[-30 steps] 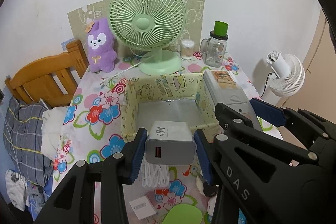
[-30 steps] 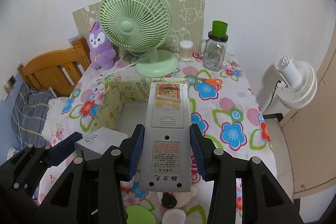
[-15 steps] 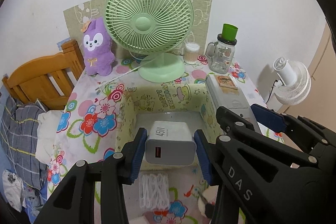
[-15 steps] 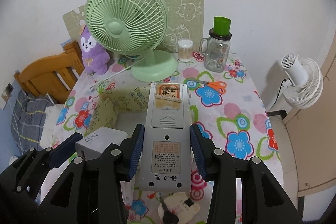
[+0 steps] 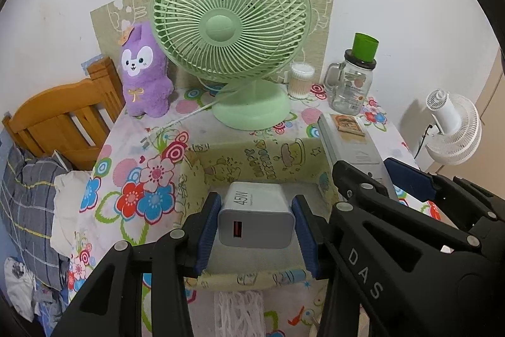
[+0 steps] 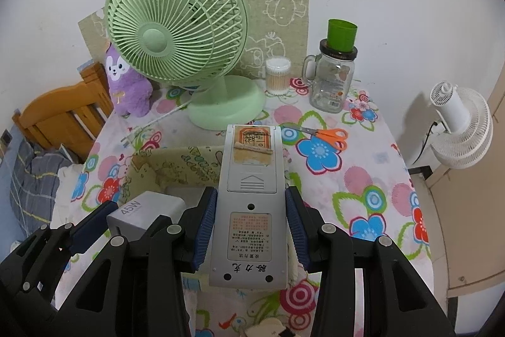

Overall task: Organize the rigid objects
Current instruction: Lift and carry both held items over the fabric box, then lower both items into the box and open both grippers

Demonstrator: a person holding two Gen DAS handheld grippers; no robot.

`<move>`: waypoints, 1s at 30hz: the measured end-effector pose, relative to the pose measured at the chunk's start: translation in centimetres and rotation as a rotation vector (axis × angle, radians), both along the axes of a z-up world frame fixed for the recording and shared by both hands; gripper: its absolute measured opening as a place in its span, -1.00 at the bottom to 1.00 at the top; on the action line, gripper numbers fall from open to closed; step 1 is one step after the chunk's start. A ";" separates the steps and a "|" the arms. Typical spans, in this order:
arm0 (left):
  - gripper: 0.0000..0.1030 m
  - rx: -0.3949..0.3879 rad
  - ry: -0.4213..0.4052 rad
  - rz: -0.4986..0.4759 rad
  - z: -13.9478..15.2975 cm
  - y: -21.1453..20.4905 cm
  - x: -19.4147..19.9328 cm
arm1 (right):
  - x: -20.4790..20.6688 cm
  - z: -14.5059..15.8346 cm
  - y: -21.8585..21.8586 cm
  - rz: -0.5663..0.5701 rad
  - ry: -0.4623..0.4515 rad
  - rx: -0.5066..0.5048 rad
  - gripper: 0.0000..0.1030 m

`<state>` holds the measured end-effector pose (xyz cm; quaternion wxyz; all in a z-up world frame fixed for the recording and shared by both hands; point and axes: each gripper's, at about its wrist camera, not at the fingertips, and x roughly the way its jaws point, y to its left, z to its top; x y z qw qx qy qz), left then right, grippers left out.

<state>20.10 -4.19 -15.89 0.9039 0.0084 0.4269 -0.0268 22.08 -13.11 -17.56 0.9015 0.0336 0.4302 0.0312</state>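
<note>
Both tongs, left clamped on the 45W charger and right on the remote, have advanced over the fabric bin at lower centre; release likely next.

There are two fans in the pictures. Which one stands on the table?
The green fan stands on the flowered table, its round base behind the yellow box. The white fan is beside the table on the right, lower, near the wall.

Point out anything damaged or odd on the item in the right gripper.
The grey remote control clamped in the right gripper has a torn, peeling brown sticker above its battery cover, with a curled strip lifting off. Nothing else on it looks damaged.
</note>
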 end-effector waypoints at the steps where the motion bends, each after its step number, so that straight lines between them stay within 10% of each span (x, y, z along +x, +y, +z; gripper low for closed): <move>1: -0.08 0.003 0.000 0.001 -0.1 0.1 0.2 | 0.3 -0.1 0.1 0.001 0.001 0.002 -0.08; 30: -0.04 0.061 0.129 0.076 -6.0 1.9 3.3 | 2.8 -5.5 1.1 0.003 0.126 -0.071 0.02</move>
